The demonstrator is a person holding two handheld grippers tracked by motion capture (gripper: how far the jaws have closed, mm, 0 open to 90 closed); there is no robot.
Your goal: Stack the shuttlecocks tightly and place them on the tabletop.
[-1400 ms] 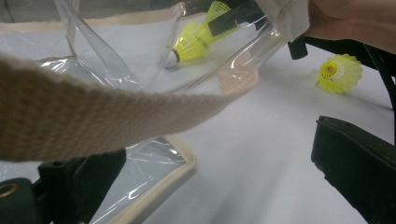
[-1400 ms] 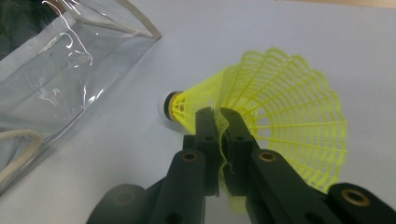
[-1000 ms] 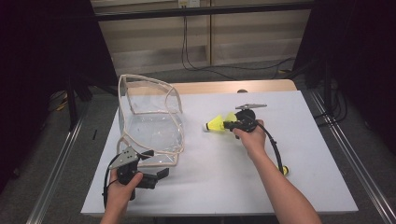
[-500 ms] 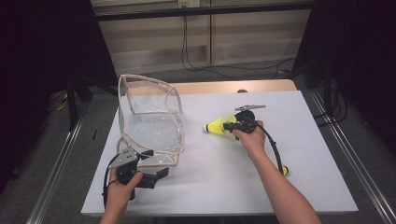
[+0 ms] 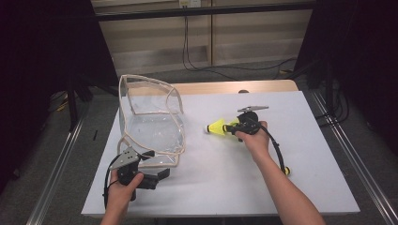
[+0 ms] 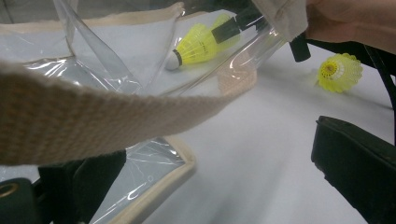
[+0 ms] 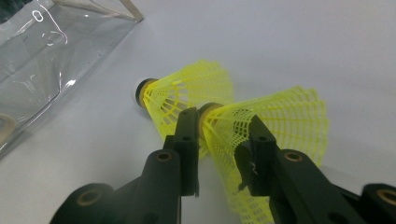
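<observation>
Right gripper view: the right gripper pinches a yellow shuttlecock by its skirt, a second shuttlecock touching it, just beside the clear bag. At the bag's near corner, the left gripper has its jaws spread around the bag's strap.

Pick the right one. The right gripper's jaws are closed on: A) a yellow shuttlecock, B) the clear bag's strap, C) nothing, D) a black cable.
A: in the right gripper view the right gripper has its jaws pinching the mesh skirt of a yellow shuttlecock, with a second shuttlecock lying just behind it.
</observation>
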